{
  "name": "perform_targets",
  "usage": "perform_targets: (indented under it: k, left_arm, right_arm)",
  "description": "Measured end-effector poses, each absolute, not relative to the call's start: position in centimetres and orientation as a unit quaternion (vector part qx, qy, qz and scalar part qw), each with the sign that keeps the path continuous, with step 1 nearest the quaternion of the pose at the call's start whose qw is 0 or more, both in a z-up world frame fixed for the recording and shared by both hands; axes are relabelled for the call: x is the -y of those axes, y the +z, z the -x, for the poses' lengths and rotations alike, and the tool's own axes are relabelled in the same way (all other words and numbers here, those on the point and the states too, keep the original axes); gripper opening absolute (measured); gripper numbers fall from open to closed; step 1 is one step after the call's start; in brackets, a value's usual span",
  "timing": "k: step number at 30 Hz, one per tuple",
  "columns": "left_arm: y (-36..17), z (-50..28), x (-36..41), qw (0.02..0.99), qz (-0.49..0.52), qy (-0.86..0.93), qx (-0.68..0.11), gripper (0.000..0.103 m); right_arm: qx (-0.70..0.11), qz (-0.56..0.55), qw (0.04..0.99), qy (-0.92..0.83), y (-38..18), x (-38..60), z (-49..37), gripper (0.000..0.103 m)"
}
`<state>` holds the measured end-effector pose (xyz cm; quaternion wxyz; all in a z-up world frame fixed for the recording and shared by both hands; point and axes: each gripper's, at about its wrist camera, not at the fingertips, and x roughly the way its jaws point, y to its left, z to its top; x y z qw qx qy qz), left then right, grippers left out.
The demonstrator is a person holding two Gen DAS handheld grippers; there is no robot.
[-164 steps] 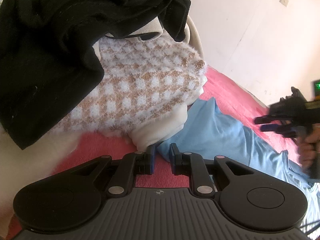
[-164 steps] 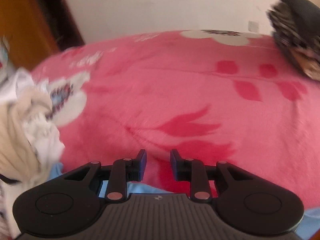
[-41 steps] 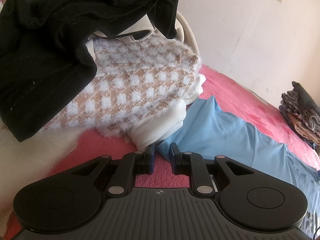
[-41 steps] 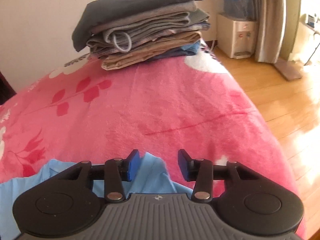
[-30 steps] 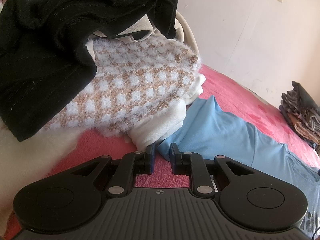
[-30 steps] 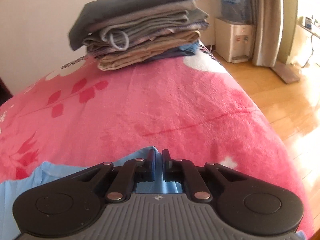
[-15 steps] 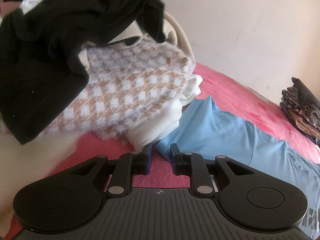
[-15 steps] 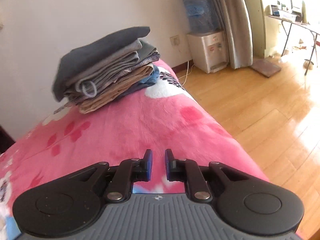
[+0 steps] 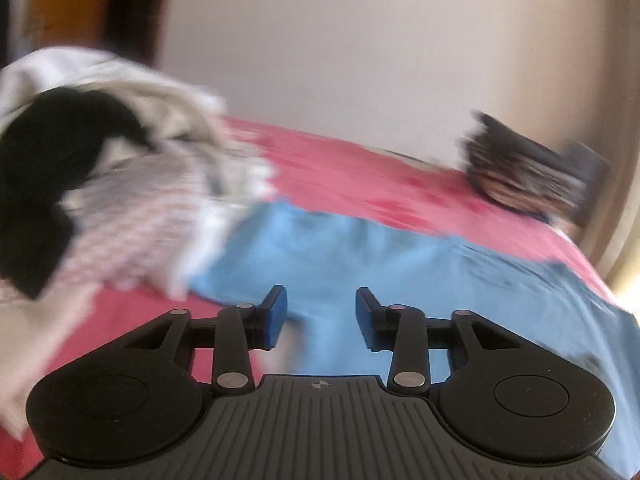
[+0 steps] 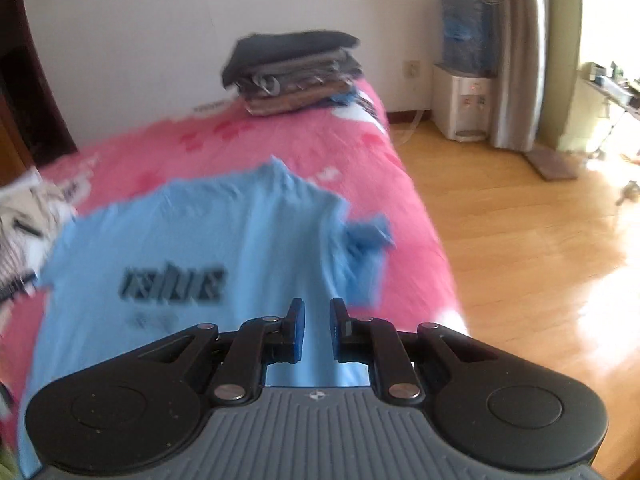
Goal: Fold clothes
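Note:
A light blue T-shirt [image 10: 192, 240] with dark lettering lies spread on the pink bed cover [image 10: 280, 148]; it also shows in the left wrist view [image 9: 380, 264]. My left gripper [image 9: 321, 316] is open, above the shirt's near edge, holding nothing. My right gripper [image 10: 316, 328] has its jaws a small gap apart, above the shirt's lower part; no cloth shows between them. Both views are motion-blurred.
A heap of unfolded clothes [image 9: 120, 200], black, white and checked, lies at the left. A stack of folded clothes [image 10: 292, 72] sits at the bed's far end. Wooden floor [image 10: 520, 240], a water dispenser [image 10: 464, 100] and a curtain are at the right.
My left gripper has opened, let go of the shirt's corner and pulled back. My right gripper has lifted and drawn back, so the whole blue shirt shows now.

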<state>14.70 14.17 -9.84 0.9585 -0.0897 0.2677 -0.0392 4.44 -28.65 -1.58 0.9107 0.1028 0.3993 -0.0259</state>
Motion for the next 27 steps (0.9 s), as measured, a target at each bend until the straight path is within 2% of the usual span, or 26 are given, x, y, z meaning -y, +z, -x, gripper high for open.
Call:
perform_targets:
  k: [6,8,10,17,20,21,22,24,27]
  left_arm:
    - [-10.9,-14.1,-7.7,0.93,0.076,-0.134,-0.333,0.044]
    - [-11.6,-14.3,-5.5,0.922,0.071,-0.15,-0.349,0.044]
    - [-12.0,-14.8,-3.5,0.916,0.069,-0.17,-0.356,0.044]
    - [-13.1,-15.8,2.4,0.917,0.016,-0.192,-0.349,0.044]
    - [-13.0,-16.1,4.3,0.917,0.001,-0.204,-0.343,0.044]
    - [-12.9,-16.2,4.9,0.917,-0.007,-0.209,-0.338,0.044]
    - [-12.7,-16.3,5.5,0.918,-0.015,-0.215,-0.333,0.044]
    - [-12.5,-16.5,6.6,0.919,-0.033,-0.225,-0.323,0.044]
    - [-12.5,-17.1,7.9,0.918,-0.063,-0.225,-0.319,0.044]
  right_arm:
    - [-0.389,-0.252,0.884,-0.064,-5.4,34.1,-4.0,0.016]
    - [-0.382,-0.267,0.883,-0.063,-6.4,34.9,-5.1,0.027]
    - [-0.375,-0.278,0.882,-0.06,-7.3,35.6,-6.4,0.05]
    - [-0.363,-0.301,0.881,-0.043,-10.6,37.2,-10.5,0.051]
    - [-0.374,-0.286,0.882,-0.026,-11.8,36.7,-12.1,0.046]
    - [-0.38,-0.269,0.885,-0.026,-12.0,36.3,-12.5,0.038]
    - [-0.382,-0.252,0.889,-0.028,-12.1,35.9,-12.8,0.019]
    - [-0.377,-0.236,0.895,-0.033,-11.8,35.9,-12.9,0.004]
    - [-0.348,-0.253,0.9,-0.062,-10.8,37.7,-12.2,0.002]
